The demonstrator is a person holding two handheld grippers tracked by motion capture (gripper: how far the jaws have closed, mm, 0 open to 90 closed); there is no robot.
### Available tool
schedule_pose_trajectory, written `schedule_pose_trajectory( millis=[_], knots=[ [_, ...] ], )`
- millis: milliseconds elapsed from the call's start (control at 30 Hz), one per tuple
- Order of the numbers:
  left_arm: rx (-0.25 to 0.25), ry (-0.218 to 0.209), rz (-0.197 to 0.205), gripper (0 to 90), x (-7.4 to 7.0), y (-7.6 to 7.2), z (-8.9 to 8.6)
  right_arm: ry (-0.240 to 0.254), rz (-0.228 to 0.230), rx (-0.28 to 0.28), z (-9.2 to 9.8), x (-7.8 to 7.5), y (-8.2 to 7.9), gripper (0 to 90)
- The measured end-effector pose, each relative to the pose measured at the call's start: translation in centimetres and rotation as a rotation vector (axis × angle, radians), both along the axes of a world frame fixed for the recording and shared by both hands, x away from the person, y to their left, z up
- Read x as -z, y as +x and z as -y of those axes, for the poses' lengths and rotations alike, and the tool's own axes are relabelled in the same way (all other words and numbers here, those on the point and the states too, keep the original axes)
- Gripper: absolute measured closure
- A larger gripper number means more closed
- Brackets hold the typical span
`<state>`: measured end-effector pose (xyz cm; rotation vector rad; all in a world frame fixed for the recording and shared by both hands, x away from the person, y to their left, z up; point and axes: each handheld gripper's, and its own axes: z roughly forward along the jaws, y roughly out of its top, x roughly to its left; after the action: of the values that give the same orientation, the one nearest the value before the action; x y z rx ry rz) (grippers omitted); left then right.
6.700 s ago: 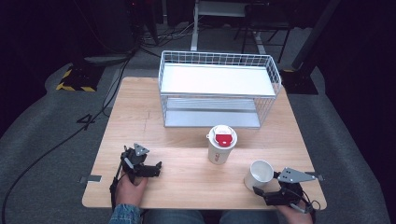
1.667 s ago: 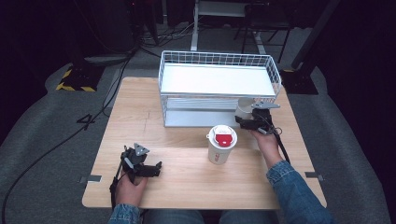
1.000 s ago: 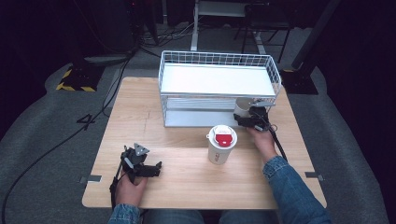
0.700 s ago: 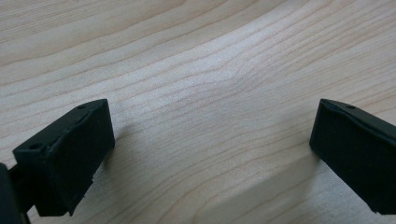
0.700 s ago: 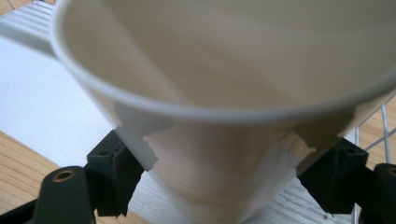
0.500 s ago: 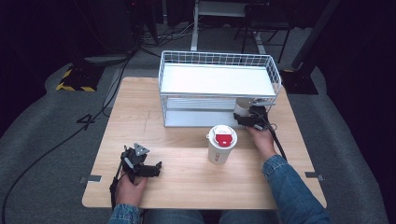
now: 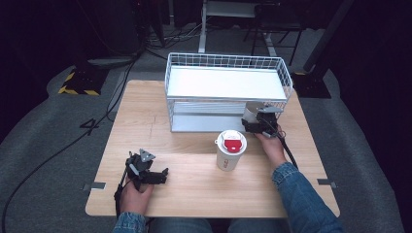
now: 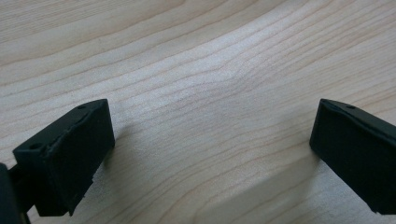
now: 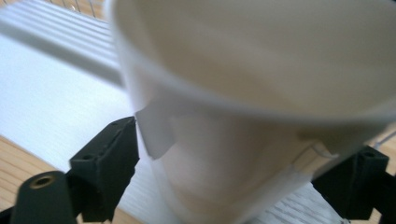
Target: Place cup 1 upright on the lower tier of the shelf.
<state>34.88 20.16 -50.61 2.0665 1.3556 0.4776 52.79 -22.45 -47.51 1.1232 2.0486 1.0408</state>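
Observation:
A white cup (image 7: 249, 112) (image 9: 252, 112) sits between the jaws of my right gripper (image 7: 253, 120) (image 9: 243, 172), which is shut on it. The cup is at the right end of the lower shelf of a white wire rack (image 7: 228, 82), and the shelf's white ribbed floor (image 9: 56, 93) lies right under it. My left gripper (image 7: 163, 174) (image 8: 212, 149) rests low over the wooden table (image 7: 184, 150) near its front left. Its jaws stand wide open with only bare wood between them.
A tall paper cup with a red-and-white lid (image 7: 230, 148) stands on the table just in front of the rack, left of my right hand. The rack's wire rim (image 7: 286, 77) rises above the right gripper. A cable (image 7: 291, 155) trails along the right forearm.
Since 6.7 s ago the right gripper has carried the white cup from the front right of the table up to the rack's lower shelf. Over the last second it barely moved. The left gripper stayed still.

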Motion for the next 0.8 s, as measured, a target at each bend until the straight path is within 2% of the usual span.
schedule_pose_trajectory(
  millis=[67,200,300,400,533,667,800],
  knots=[
    [0.0,0.0,0.0,0.4,0.0,0.0,0.0,-0.009,0.01,-0.002,0.0,0.1,-0.3,15.4],
    [0.0,0.0,0.0,0.4,0.0,0.0,0.0,0.005,0.013,0.009,0.0,0.1,-0.9,15.7],
    [0.0,0.0,0.0,0.4,0.0,0.0,0.0,0.009,0.012,0.036,-0.2,0.1,-1.4,15.8],
    [0.0,0.0,0.0,0.4,0.0,0.0,0.0,0.007,0.033,0.074,-0.2,0.0,-2.0,15.7],
    [0.0,0.0,0.0,0.4,0.0,0.0,0.0,0.047,0.043,0.093,0.1,0.0,-2.8,15.8],
    [0.0,0.0,0.0,0.4,0.0,0.0,0.0,0.054,0.041,0.083,0.4,-0.2,-3.3,15.7],
    [0.005,0.003,0.0,0.4,0.0,0.0,0.0,0.069,0.037,0.069,0.9,-1.0,-4.0,15.7]
  ],
)
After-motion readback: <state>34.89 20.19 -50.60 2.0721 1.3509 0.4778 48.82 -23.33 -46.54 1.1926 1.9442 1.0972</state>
